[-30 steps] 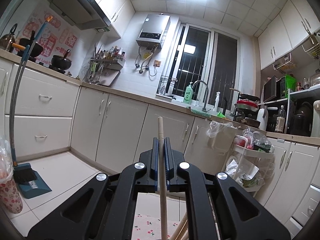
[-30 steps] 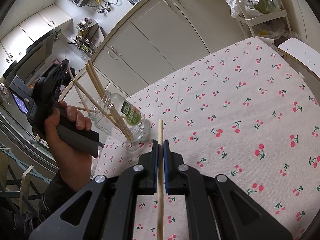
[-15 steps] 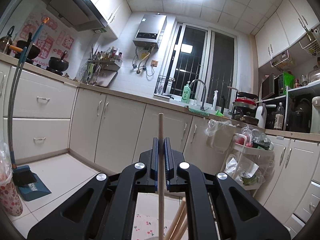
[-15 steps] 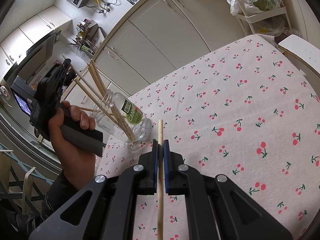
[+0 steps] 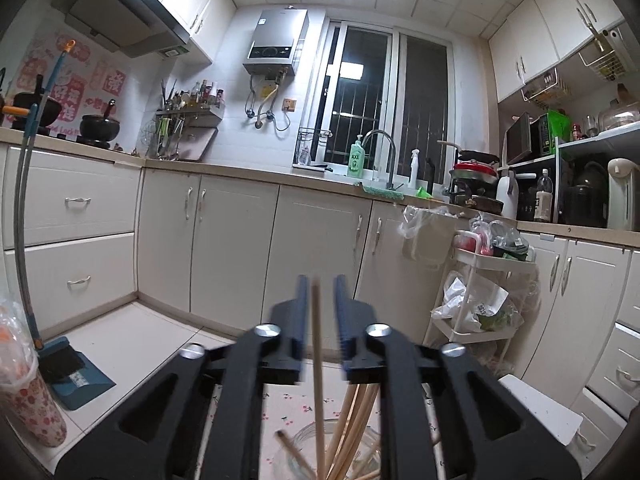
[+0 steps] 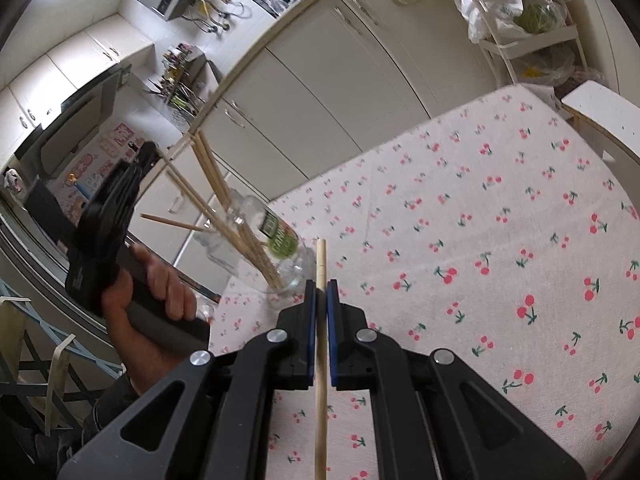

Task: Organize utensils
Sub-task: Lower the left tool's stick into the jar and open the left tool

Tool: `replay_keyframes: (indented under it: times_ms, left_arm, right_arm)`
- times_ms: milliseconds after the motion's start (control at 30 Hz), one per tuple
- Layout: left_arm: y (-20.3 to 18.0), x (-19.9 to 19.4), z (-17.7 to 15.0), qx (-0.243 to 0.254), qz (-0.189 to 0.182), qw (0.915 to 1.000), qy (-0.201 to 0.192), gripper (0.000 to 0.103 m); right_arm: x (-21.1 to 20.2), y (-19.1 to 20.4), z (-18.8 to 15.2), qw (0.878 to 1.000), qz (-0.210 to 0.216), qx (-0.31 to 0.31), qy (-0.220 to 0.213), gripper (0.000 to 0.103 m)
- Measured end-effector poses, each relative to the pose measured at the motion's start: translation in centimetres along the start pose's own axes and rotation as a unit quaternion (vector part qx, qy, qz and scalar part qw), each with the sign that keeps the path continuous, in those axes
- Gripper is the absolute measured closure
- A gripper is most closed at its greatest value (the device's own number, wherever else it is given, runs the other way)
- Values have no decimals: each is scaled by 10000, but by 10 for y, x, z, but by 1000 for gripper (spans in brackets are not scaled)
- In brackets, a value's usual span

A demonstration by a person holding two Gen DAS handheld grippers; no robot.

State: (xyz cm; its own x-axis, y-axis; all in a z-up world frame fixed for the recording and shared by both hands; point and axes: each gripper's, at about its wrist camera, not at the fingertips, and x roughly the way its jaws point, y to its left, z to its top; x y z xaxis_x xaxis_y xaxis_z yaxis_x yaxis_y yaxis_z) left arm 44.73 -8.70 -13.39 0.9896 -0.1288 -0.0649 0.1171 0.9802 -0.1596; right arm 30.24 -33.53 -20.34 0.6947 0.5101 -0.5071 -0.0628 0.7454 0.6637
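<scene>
Wooden chopstick (image 5: 317,344) hung loose between the left hand-held gripper's (image 5: 320,312) just-opening jaws, apparently above the glass jar (image 5: 320,452); the right hand-held gripper (image 6: 320,304) pinched another chopstick (image 6: 321,344), best dropped centrally.

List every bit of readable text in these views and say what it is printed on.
"AXE": green dish soap bottle by the sink.
Pink wall stickers: large characters, not clearly readable.
Glass jar: green label, blurred.
Water heater, dustpan sticker: too small.
</scene>
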Motion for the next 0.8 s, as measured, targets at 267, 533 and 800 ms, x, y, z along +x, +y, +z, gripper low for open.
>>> replay_keyframes:
  times_ms: [267, 533, 800]
  left_arm:
    - [23, -34, 30, -45, -10, 9999, -131, 59]
    - [71, -71, 29, -182, 296, 9994, -39, 37]
    - [112, -67, 13, -579, 517, 9968, 204, 34]
  right_arm:
    - [-19, 34, 16, 9973, 247, -145, -680, 97]
    - [-10, 108, 59, 9755, 1109, -336, -1868, 97]
    - [43, 157, 82, 9607, 1262, -582, -2402, 97]
